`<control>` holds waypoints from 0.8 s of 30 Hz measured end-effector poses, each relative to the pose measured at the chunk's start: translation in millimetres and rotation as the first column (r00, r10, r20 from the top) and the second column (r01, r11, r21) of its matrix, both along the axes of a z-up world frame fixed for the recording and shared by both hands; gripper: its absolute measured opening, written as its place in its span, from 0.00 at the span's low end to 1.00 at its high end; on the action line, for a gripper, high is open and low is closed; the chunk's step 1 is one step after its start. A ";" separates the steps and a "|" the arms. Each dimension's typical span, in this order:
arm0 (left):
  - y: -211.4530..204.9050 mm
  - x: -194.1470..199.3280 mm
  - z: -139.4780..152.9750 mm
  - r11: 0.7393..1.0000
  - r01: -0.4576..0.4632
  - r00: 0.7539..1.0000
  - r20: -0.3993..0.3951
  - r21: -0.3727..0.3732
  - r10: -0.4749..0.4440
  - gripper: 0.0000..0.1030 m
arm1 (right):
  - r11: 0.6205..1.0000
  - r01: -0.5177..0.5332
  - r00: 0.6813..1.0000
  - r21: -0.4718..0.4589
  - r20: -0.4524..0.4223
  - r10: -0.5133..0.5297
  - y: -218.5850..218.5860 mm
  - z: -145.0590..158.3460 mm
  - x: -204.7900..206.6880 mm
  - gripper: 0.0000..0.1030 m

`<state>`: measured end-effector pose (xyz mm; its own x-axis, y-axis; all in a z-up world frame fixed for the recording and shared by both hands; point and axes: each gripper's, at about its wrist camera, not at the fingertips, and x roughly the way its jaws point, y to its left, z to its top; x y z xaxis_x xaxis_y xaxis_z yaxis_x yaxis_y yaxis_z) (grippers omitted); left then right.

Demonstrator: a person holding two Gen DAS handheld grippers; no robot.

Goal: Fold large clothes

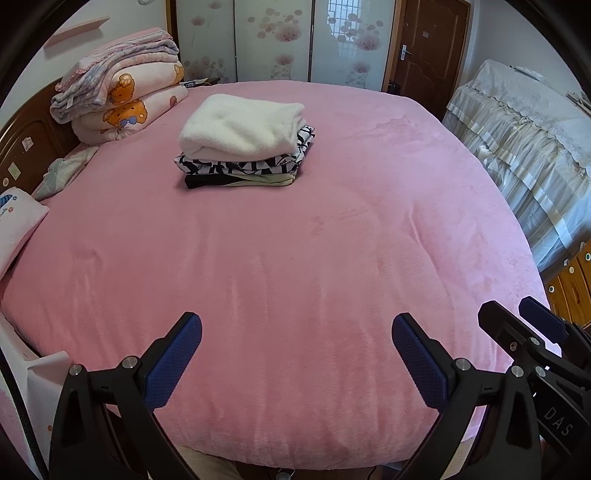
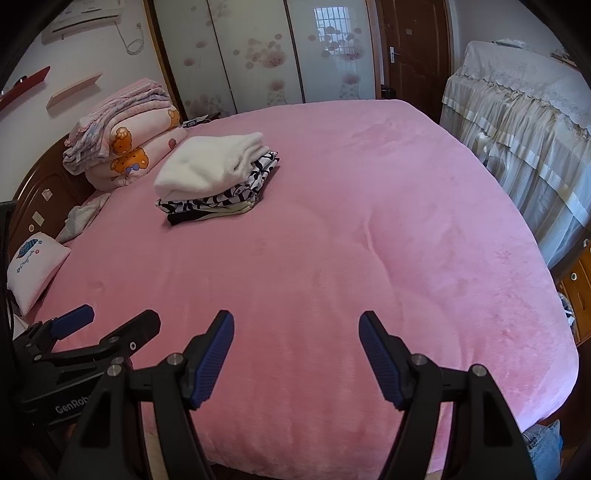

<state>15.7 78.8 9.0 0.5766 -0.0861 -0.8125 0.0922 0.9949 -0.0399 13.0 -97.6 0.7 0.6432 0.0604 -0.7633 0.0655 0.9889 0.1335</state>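
Left wrist view: left hand-held gripper (image 1: 296, 332) wide, empty, bottom centre over bare pink bed (image 1: 295, 258); folded clothes stack (image 1: 243, 147) upper centre, likely set aside as finished. Right wrist view: right hand-held gripper (image 2: 296, 328) wide, empty; stack (image 2: 218, 177) upper left, quilts (image 2: 125, 136) beside.

I see soft, even daylight; a window reflection (image 1: 341, 16) glares pale on the wardrobe doors (image 1: 273, 40). The pink bedspread (image 1: 295, 229) shows faint shadows. Fisheye bending curves the edges, corners fall black, and focus stays sharp.
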 end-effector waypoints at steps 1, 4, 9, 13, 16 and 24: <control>-0.3 0.0 0.2 1.000 0.000 1.000 0.000 0.003 0.000 0.99 | 1.000 -0.003 1.000 0.004 0.003 0.003 0.4 0.3 -0.1 0.68; 0.2 -0.4 1.5 1.000 -0.007 1.000 0.002 0.000 0.007 0.99 | 1.000 -0.004 1.000 0.004 0.007 0.004 2.0 1.3 0.0 0.68; 3.1 -1.0 3.0 1.000 -0.014 1.000 0.006 0.004 0.014 0.99 | 1.000 -0.011 1.000 0.010 0.016 0.011 5.0 1.2 0.3 0.68; 4.9 -0.5 3.6 1.000 -0.015 1.000 0.001 0.003 0.015 0.99 | 1.000 -0.011 1.000 0.011 0.016 0.011 4.6 1.1 0.3 0.68; 5.5 -0.5 5.4 1.000 -0.017 1.000 0.000 0.000 0.017 0.99 | 1.000 -0.014 1.000 0.023 0.015 0.014 4.6 1.5 0.6 0.68; 7.5 0.1 6.2 1.000 -0.021 1.000 0.004 0.000 0.021 0.99 | 0.999 -0.018 1.000 0.028 0.017 0.017 6.4 3.4 1.4 0.69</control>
